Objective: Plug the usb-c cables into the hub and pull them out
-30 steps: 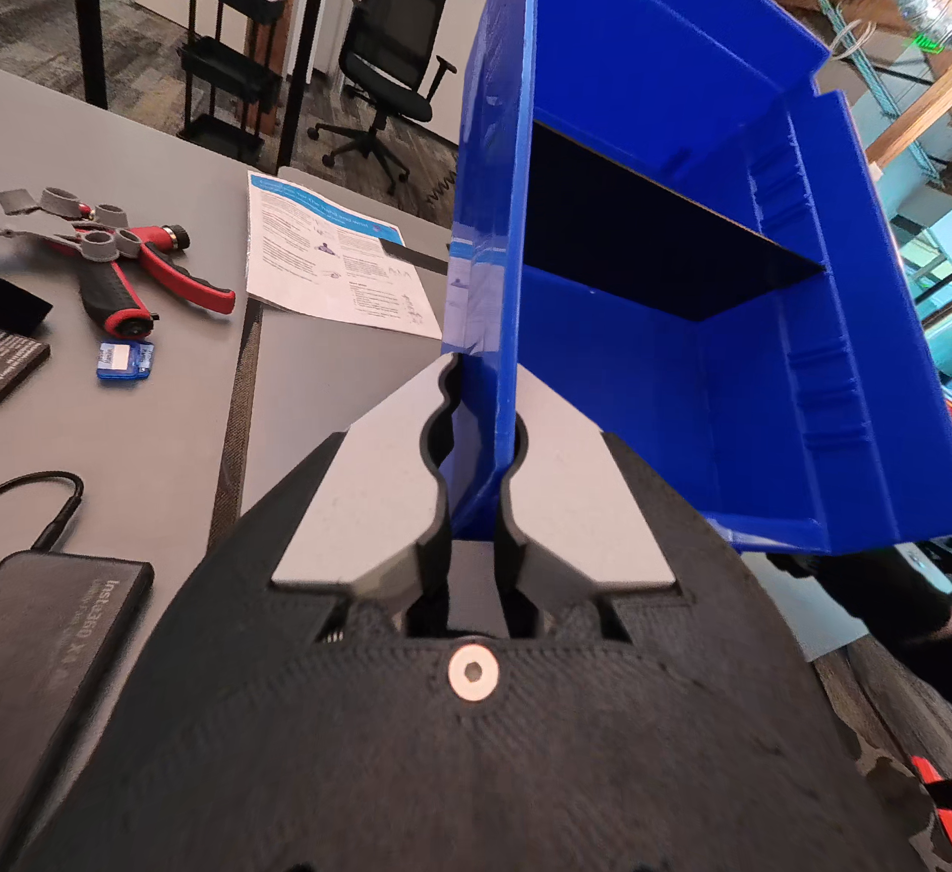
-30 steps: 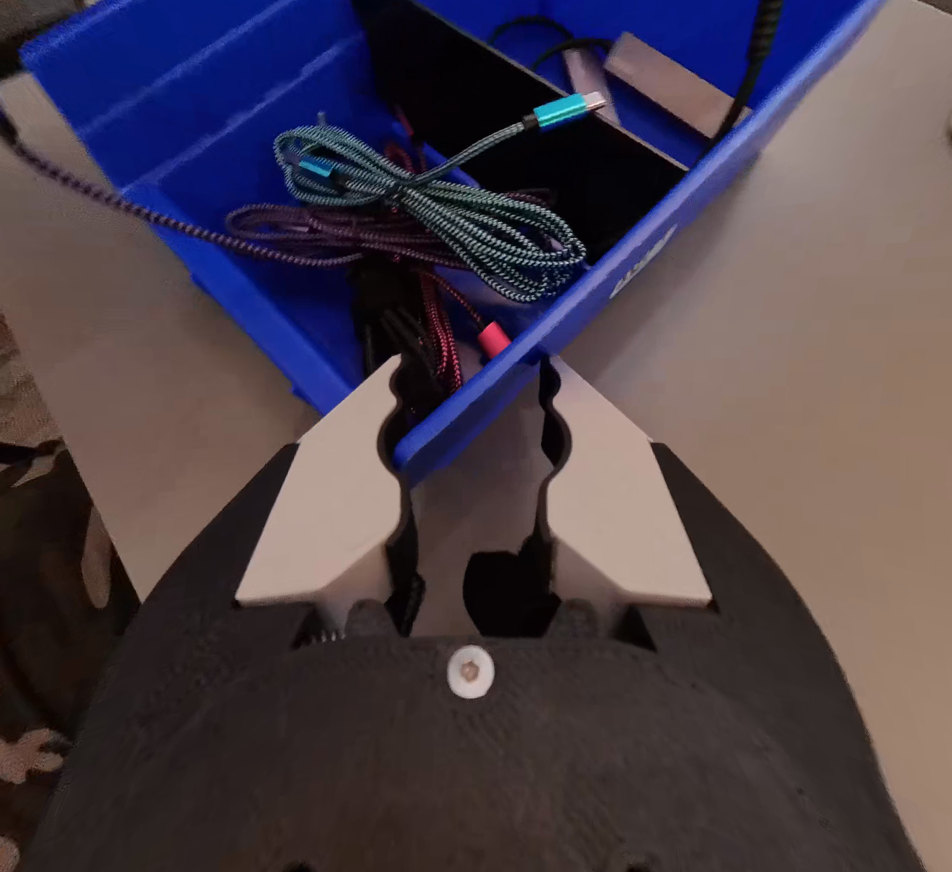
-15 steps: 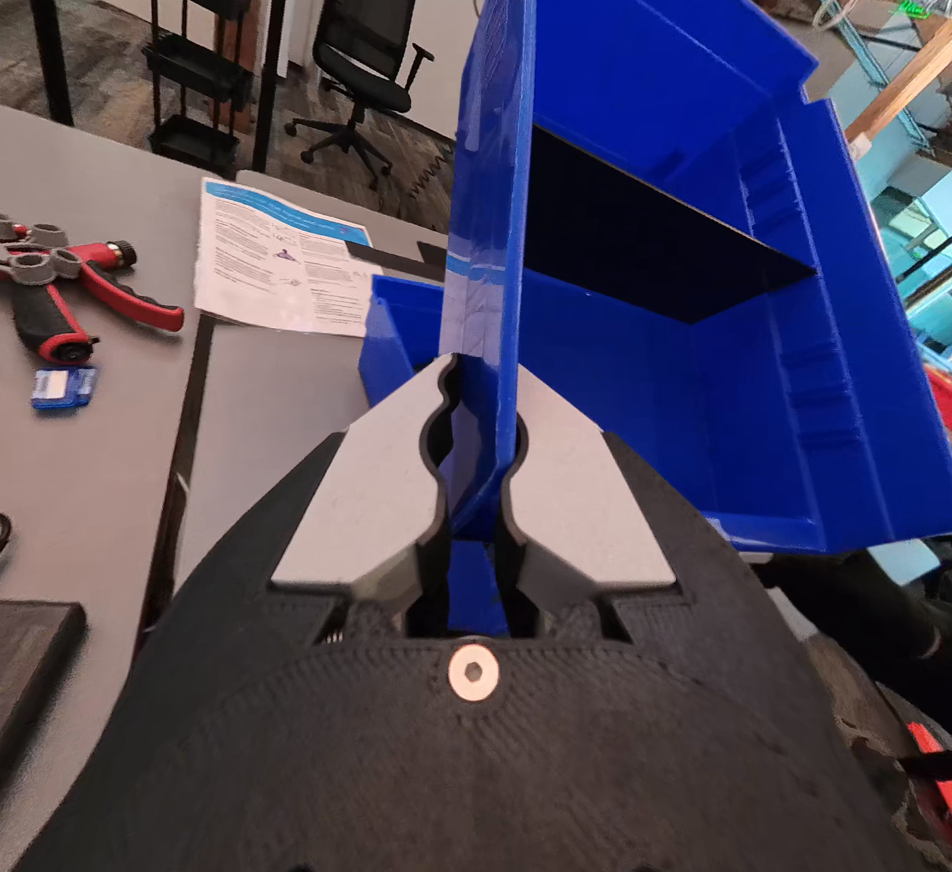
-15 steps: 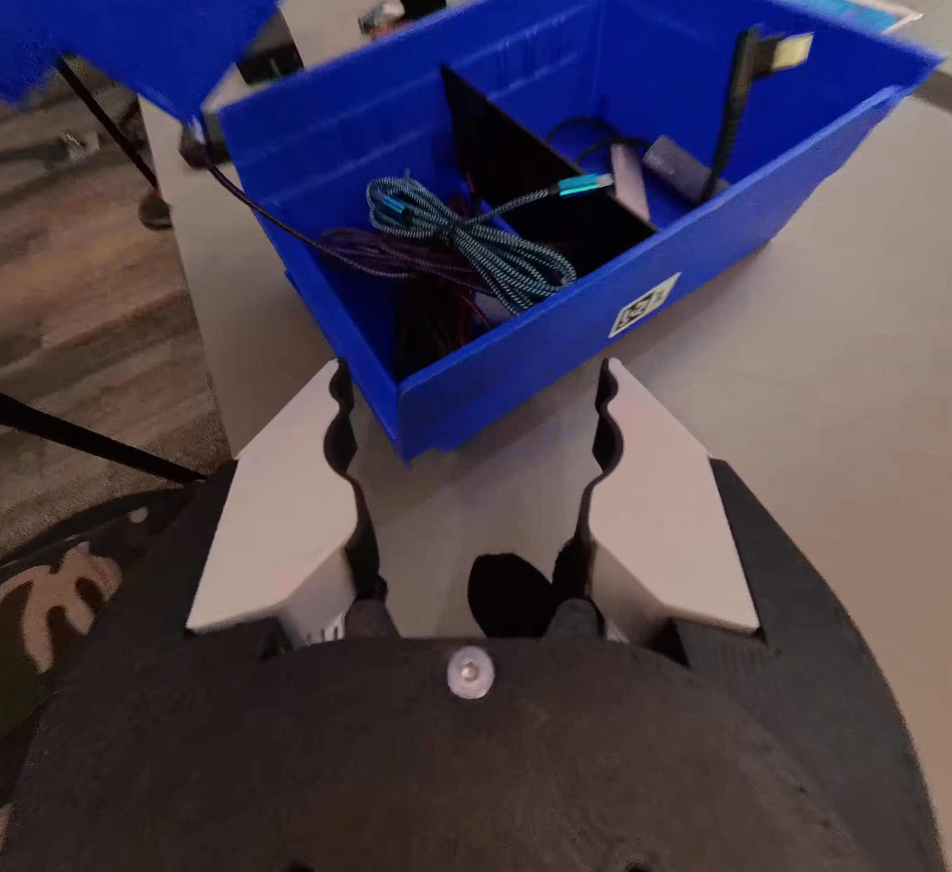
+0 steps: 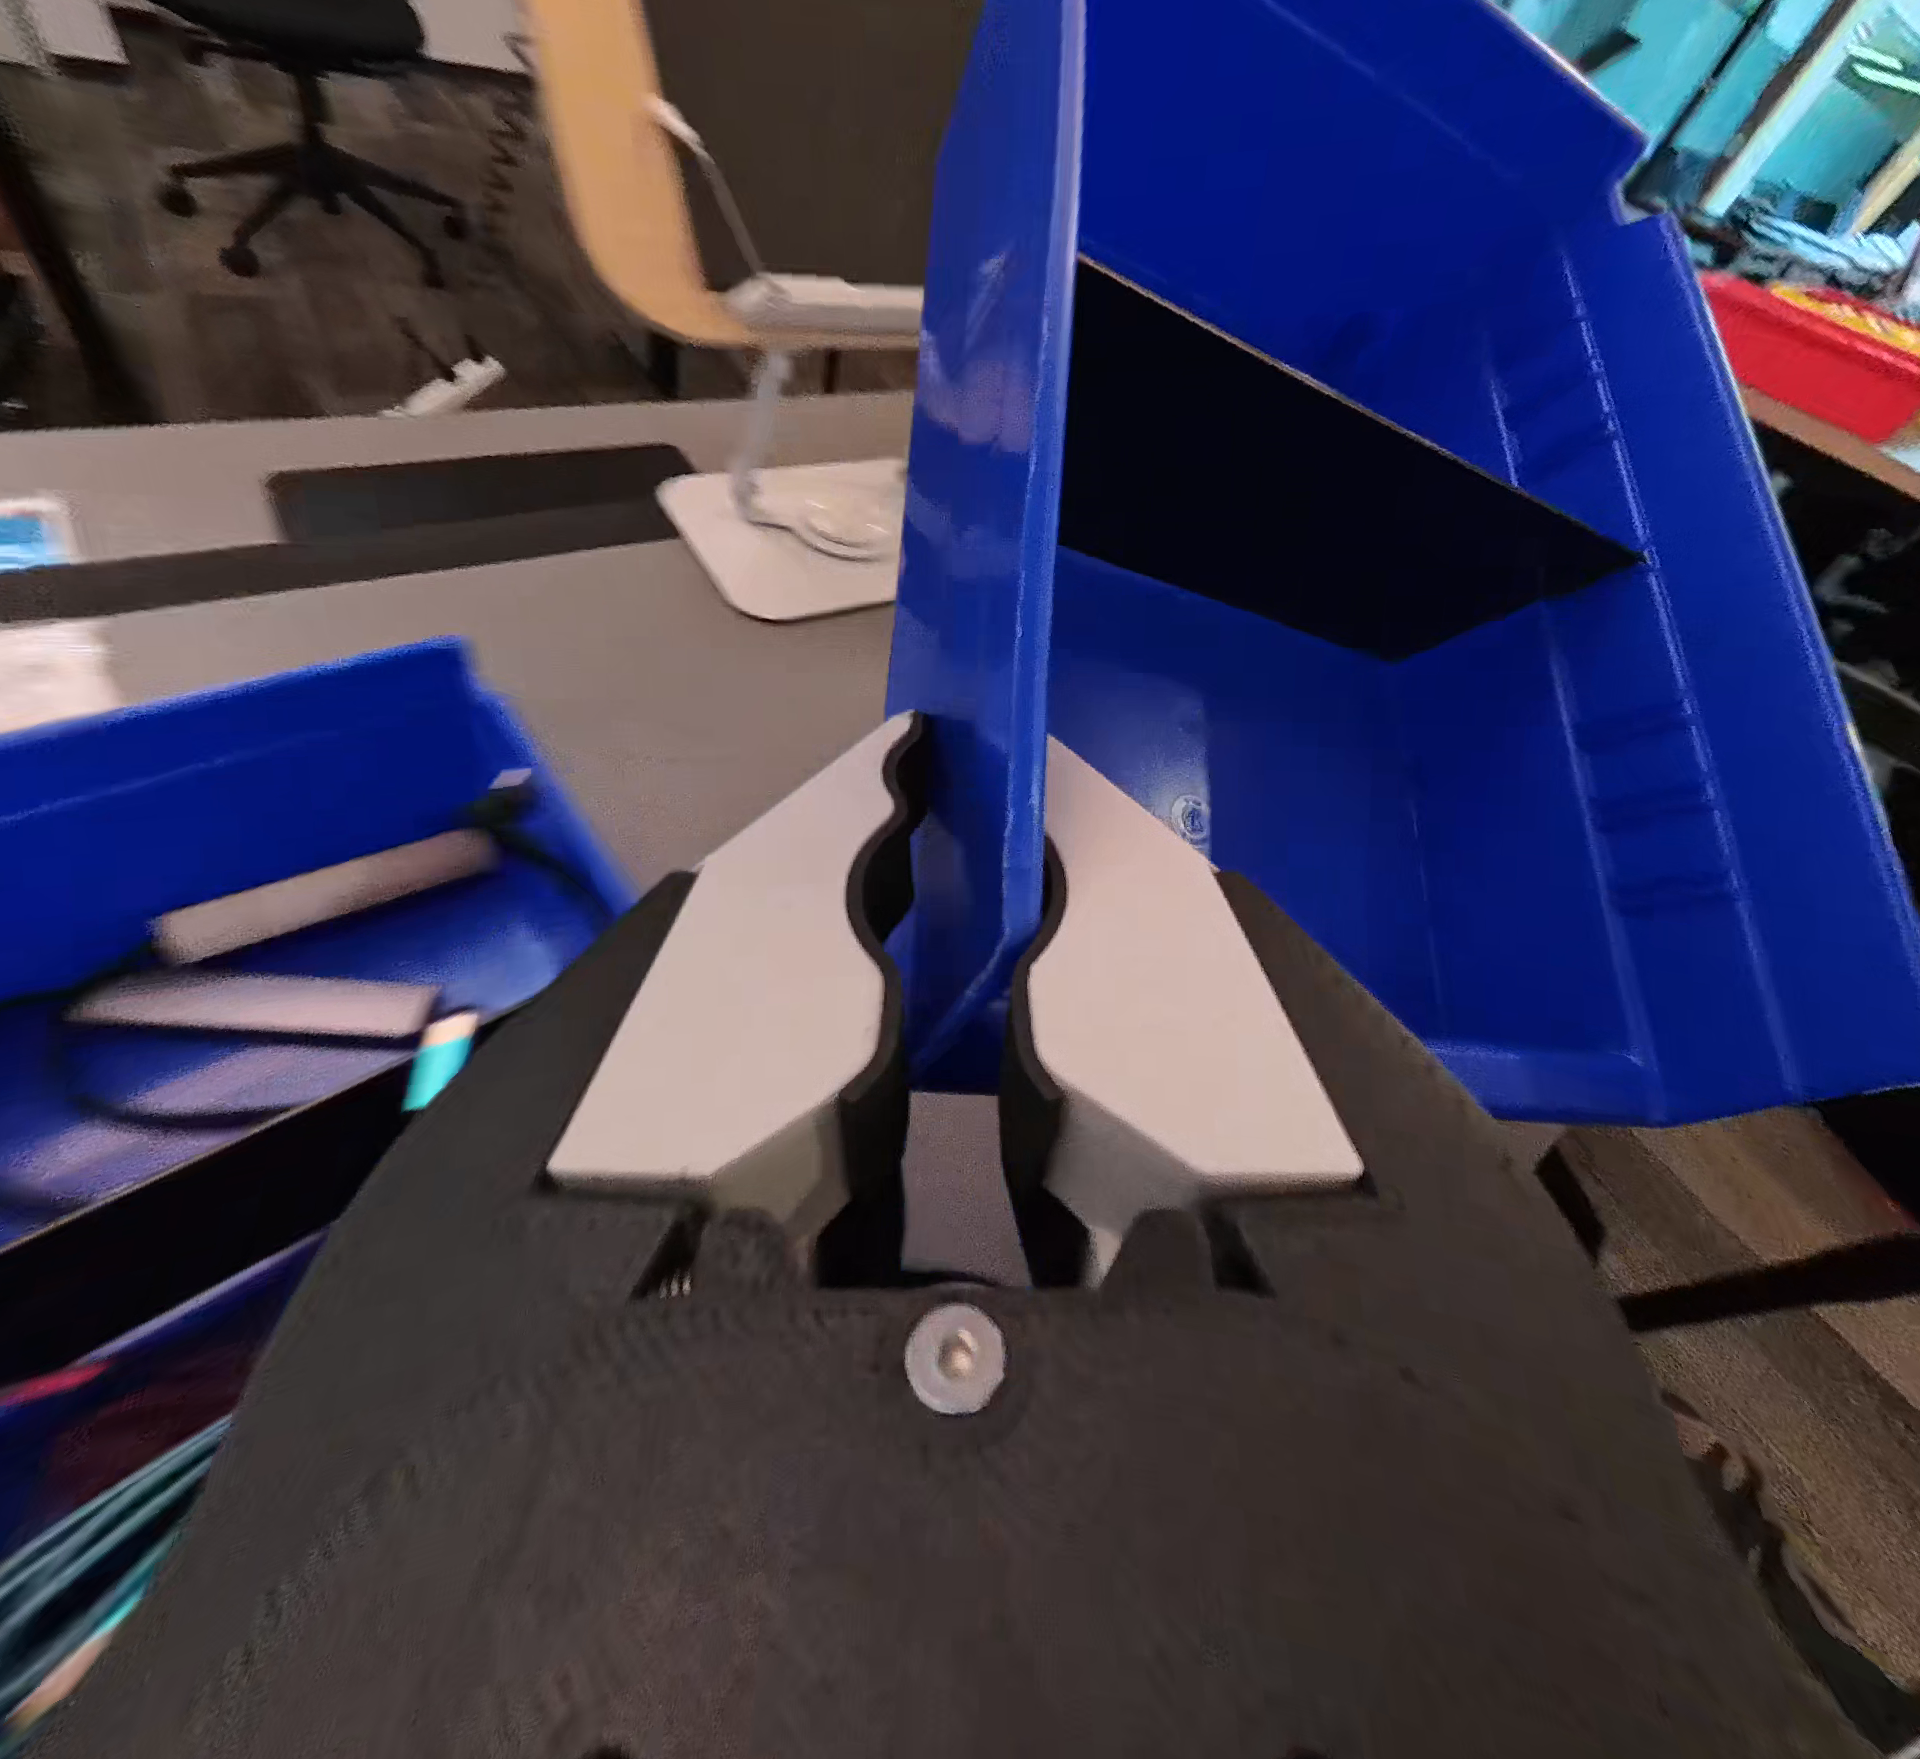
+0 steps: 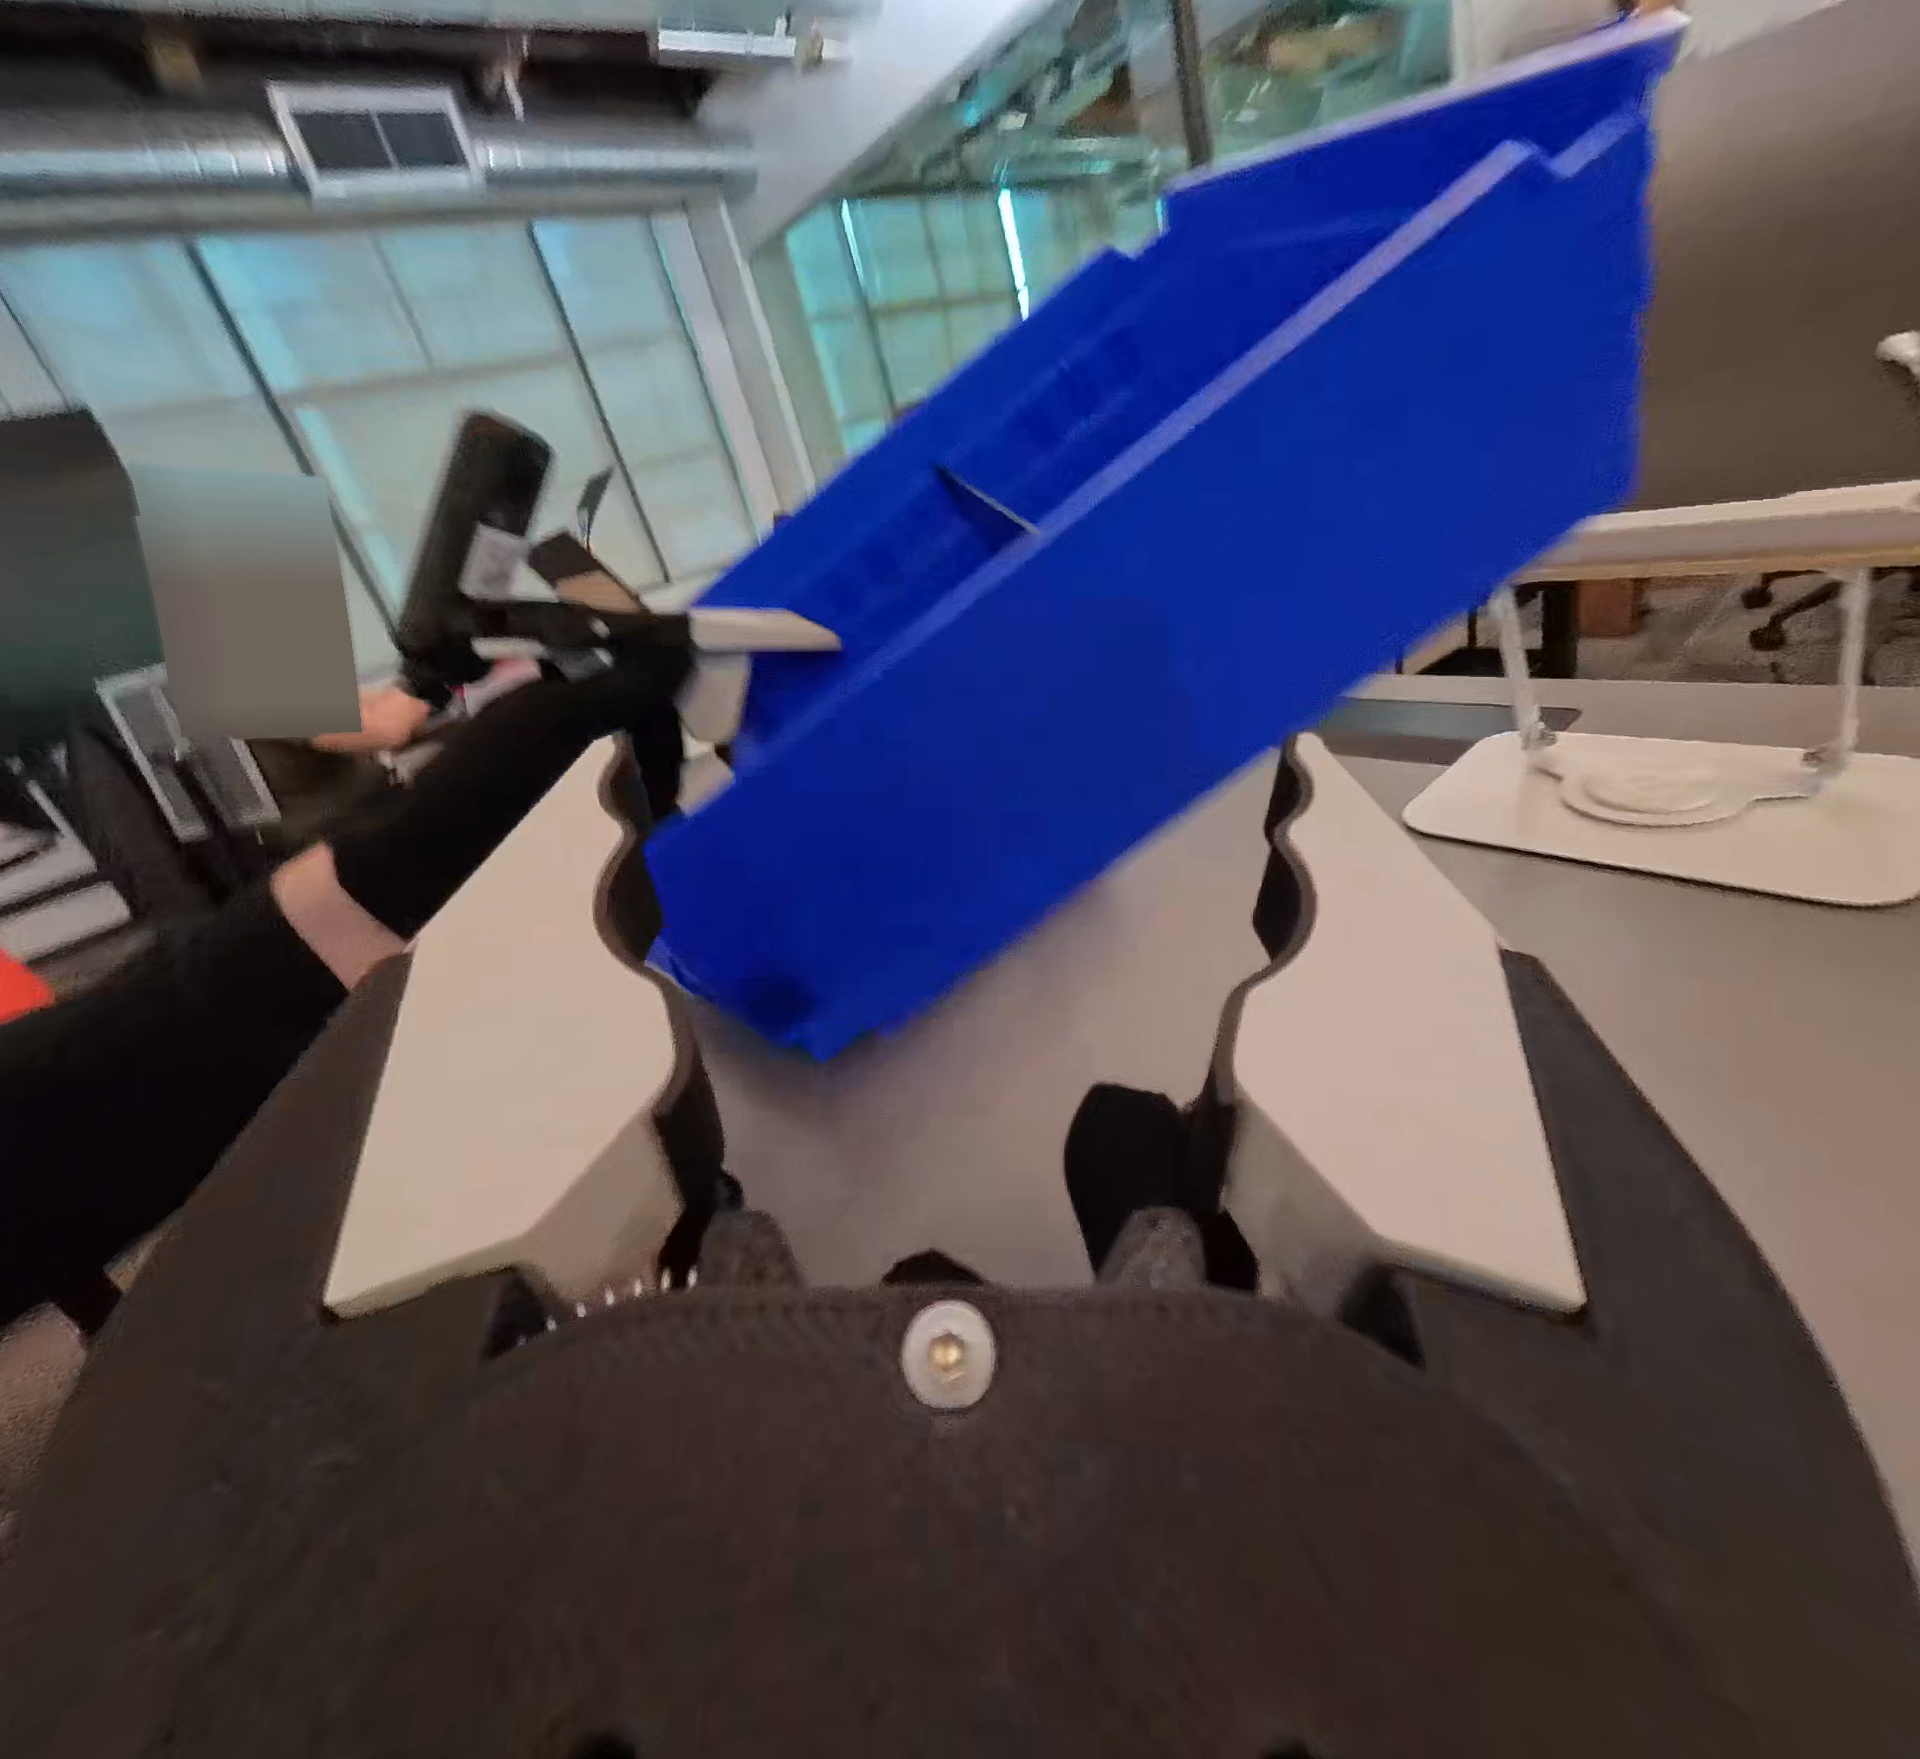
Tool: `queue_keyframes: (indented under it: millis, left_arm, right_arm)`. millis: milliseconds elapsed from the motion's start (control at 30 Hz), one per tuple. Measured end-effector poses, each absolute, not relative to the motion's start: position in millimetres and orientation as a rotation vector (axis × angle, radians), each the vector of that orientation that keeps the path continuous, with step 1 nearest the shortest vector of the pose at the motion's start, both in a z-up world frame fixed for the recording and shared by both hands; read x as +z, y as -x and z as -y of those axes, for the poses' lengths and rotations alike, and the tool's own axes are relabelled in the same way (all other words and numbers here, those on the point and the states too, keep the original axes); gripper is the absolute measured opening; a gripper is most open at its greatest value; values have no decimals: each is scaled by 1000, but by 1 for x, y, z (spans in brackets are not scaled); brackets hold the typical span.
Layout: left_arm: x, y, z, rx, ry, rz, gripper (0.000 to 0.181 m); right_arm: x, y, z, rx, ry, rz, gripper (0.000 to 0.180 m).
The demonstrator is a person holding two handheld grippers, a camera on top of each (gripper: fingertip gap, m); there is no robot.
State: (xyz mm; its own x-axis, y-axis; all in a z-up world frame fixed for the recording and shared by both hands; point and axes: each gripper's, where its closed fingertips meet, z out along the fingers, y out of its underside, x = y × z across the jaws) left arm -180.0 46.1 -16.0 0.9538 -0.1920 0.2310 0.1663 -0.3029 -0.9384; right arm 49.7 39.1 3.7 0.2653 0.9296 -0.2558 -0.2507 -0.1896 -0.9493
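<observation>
1. Left wrist view: left gripper (image 5: 971,888) has its jaws clamped on the wall of an empty blue bin (image 5: 1455,774), which it holds tipped on edge, off the table (image 5: 665,670). A black divider (image 5: 1299,504) crosses the bin; nothing lies in either half.

2. Same view, lower left: a second bin (image 5: 239,753) sits on the table, blurred. It holds flat grey slabs, one probably the hub (image 5: 322,888); I cannot tell which. A teal plug (image 5: 442,1070) shows near its divider, and braided cables (image 5: 94,1543) lie in the nearer compartment. A white stand (image 5: 790,556) rests farther back.

3. Right wrist view: right gripper (image 6: 961,878) has its jaws spread wide, holding nothing. The empty bin (image 6: 1195,670) hangs tilted ahead of it, one low corner between the fingertips but untouched as far as I can tell. The left gripper (image 6: 769,634) grips the bin's far wall. The stand (image 6: 1662,816) sits right on the table (image 6: 1662,1034). Neither hub nor cables show here.

4. Step, as I judge it: still clearing up; the empty bin is being carried aside. No plugging has begun.

5. Next move calls for setting the empty bin down clear of the full one and releasing it. Then one gripper steadies the hub while the other takes a cable by its plug.
</observation>
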Motion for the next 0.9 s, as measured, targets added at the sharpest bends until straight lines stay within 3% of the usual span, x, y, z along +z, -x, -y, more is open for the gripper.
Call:
queue_keyframes:
  millis: [133, 233, 567, 900]
  left_arm:
    - [-59, 89, -90, -477, 1928, -101, 8]
    - [-91, 39, -116, -563, 1976, -89, 9]
    - [-159, -64, -165, -659, 2076, -100, 18]
    - [-168, -129, -181, -735, 2060, -142, 40]
  right_arm:
    - [-5, -86, -47, 1241, 1365, 586, 123]
    - [-22, -118, -71, 1119, 1408, 473, 142]
    - [-91, -206, -161, 894, 1653, 300, 132]
    - [-113, -261, -244, 661, 1830, 375, 118]
